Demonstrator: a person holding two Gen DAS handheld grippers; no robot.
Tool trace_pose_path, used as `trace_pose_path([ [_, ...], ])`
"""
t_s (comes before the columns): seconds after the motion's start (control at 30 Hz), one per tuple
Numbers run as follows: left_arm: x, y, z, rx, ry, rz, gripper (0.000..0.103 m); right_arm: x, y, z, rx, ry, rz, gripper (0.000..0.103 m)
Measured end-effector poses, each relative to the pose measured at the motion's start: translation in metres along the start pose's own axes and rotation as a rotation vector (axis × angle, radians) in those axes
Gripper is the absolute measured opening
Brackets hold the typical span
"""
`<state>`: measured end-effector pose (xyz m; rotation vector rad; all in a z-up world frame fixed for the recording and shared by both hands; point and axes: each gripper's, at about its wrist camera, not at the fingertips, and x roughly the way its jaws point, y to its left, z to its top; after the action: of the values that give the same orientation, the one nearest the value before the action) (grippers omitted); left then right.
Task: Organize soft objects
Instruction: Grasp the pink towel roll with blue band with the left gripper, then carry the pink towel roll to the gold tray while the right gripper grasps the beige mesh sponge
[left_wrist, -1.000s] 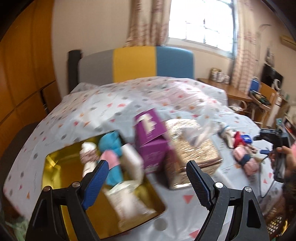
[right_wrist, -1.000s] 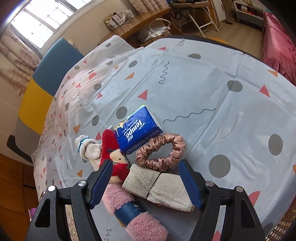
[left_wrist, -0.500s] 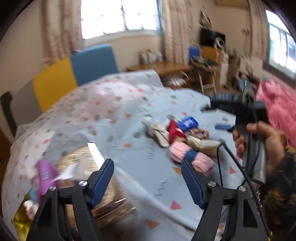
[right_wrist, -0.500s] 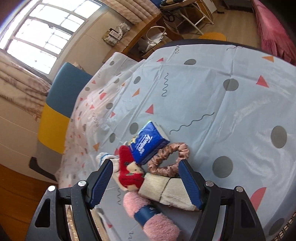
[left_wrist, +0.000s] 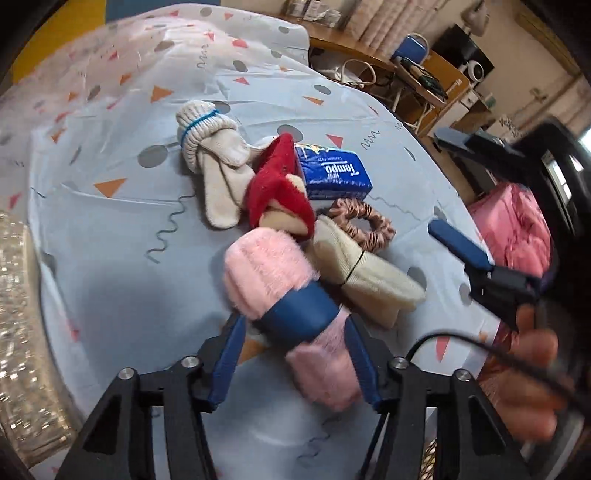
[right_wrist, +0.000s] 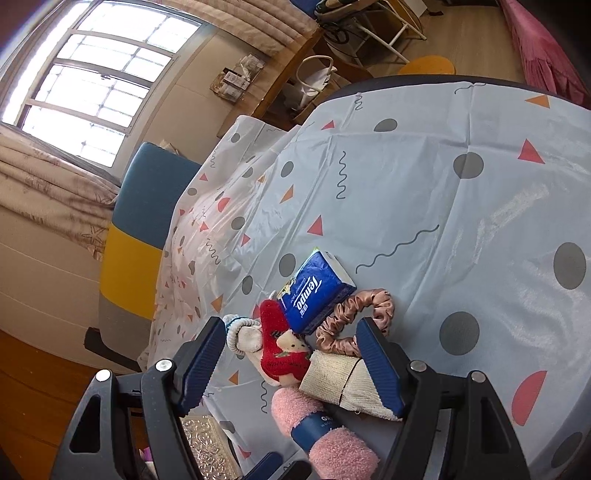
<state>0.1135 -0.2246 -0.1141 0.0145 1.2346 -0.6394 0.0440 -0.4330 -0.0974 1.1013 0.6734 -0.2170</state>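
A fluffy pink roll with a blue band (left_wrist: 266, 266) lies nearest in a pile on the dotted tablecloth (left_wrist: 122, 229). My left gripper (left_wrist: 295, 358) straddles its near end, jaws closing, and the pads do not clearly press it. Behind it lie a red plush sock (left_wrist: 277, 192), white knit gloves (left_wrist: 214, 147), a blue Tempo tissue pack (left_wrist: 332, 173), a pink scrunchie (left_wrist: 365, 221) and a tied beige cloth (left_wrist: 362, 273). My right gripper (right_wrist: 291, 354) hovers open over the red sock (right_wrist: 277, 350) and beige cloth (right_wrist: 340, 380), holding nothing.
A glittery gold tin lid (left_wrist: 14, 314) lies at the left. A person's hand (left_wrist: 524, 369) with a black cable holds the right gripper close beside the pile. The table's rim (right_wrist: 424, 79) curves round the far side; a blue and yellow chair (right_wrist: 140, 229) stands behind.
The left gripper swung away from the gold tin, came down over the pile and narrowed its jaws around the pink roll. The right gripper tilted a little and otherwise stayed put.
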Motion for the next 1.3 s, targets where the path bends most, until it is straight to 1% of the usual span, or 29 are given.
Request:
trace_pose_path([
  [0.03,0.006,-0.003,0.004,-0.008,0.002,-0.003,0.069,0.000,0.000,0.000,-0.002,-0.001,-0.002,0.074],
  [0.07,0.013,-0.006,0.007,-0.010,0.018,-0.001,0.073,0.001,0.001,0.000,-0.006,0.000,-0.005,0.074],
  [0.1,0.018,-0.007,0.007,-0.014,0.037,0.005,0.075,0.001,0.000,0.000,-0.007,0.003,-0.006,0.074],
  [0.17,0.030,-0.008,0.003,-0.008,0.067,0.033,0.069,0.004,0.000,0.000,-0.011,0.017,-0.015,0.074],
  [0.2,0.027,-0.010,0.000,0.025,0.044,0.052,0.063,0.006,-0.001,0.000,-0.011,0.026,-0.020,0.074],
  [0.23,0.025,-0.012,-0.004,0.059,0.035,0.057,0.052,0.007,-0.002,0.000,-0.008,0.033,-0.022,0.075],
  [0.27,0.022,-0.012,-0.008,0.089,0.037,0.050,0.052,0.009,-0.004,0.000,-0.005,0.042,-0.029,0.075],
  [0.4,0.001,0.000,-0.032,0.140,0.027,0.035,0.050,0.016,-0.013,-0.001,0.024,0.083,-0.072,0.074],
  [0.47,-0.010,0.007,-0.050,0.181,0.026,0.049,0.050,0.021,-0.017,-0.002,0.036,0.110,-0.097,0.074],
  [0.53,-0.020,0.014,-0.066,0.212,0.015,0.056,0.050,0.030,-0.018,-0.004,0.021,0.156,-0.135,0.074],
  [0.6,-0.028,0.024,-0.082,0.214,0.009,0.081,0.051,0.042,-0.012,-0.011,-0.033,0.228,-0.170,0.074],
  [0.73,-0.038,0.042,-0.098,0.163,-0.016,0.071,0.051,0.064,0.015,-0.033,-0.150,0.385,-0.040,0.074],
  [0.77,-0.039,0.046,-0.100,0.154,-0.017,0.070,0.051,0.066,0.020,-0.037,-0.174,0.407,-0.014,0.074],
  [0.8,-0.040,0.050,-0.098,0.144,-0.018,0.072,0.051,0.067,0.025,-0.040,-0.198,0.411,-0.008,0.074],
  [0.83,-0.040,0.050,-0.100,0.141,-0.021,0.077,0.052,0.067,0.028,-0.041,-0.223,0.405,-0.023,0.074],
  [0.9,-0.039,0.047,-0.102,0.158,-0.036,0.099,0.053,0.068,0.031,-0.045,-0.284,0.379,-0.120,0.074],
  [0.93,-0.039,0.046,-0.104,0.163,-0.049,0.107,0.054,0.066,0.033,-0.046,-0.312,0.357,-0.172,0.072],
  [1.0,-0.036,0.045,-0.105,0.171,-0.063,0.116,0.054,0.058,0.041,-0.048,-0.399,0.271,-0.278,0.072],
  [1.03,-0.037,0.045,-0.106,0.176,-0.067,0.119,0.054,0.054,0.048,-0.051,-0.459,0.232,-0.316,0.072],
  [1.07,-0.037,0.046,-0.106,0.176,-0.069,0.118,0.054,0.054,0.053,-0.055,-0.504,0.219,-0.341,0.072],
  [1.13,-0.038,0.048,-0.108,0.170,-0.072,0.109,0.054,0.068,0.054,-0.062,-0.552,0.269,-0.416,0.072],
  [1.2,-0.038,0.049,-0.108,0.164,-0.079,0.104,0.054,0.085,0.045,-0.071,-0.592,0.356,-0.519,0.070],
  [1.23,-0.038,0.049,-0.109,0.165,-0.083,0.105,0.054,0.090,0.044,-0.074,-0.617,0.373,-0.558,0.058],
  [1.27,-0.038,0.048,-0.110,0.174,-0.089,0.110,0.054,0.093,0.045,-0.076,-0.653,0.366,-0.595,0.038],
  [1.3,-0.040,0.046,-0.112,0.183,-0.093,0.117,0.052,0.094,0.048,-0.078,-0.693,0.346,-0.618,0.033],
])
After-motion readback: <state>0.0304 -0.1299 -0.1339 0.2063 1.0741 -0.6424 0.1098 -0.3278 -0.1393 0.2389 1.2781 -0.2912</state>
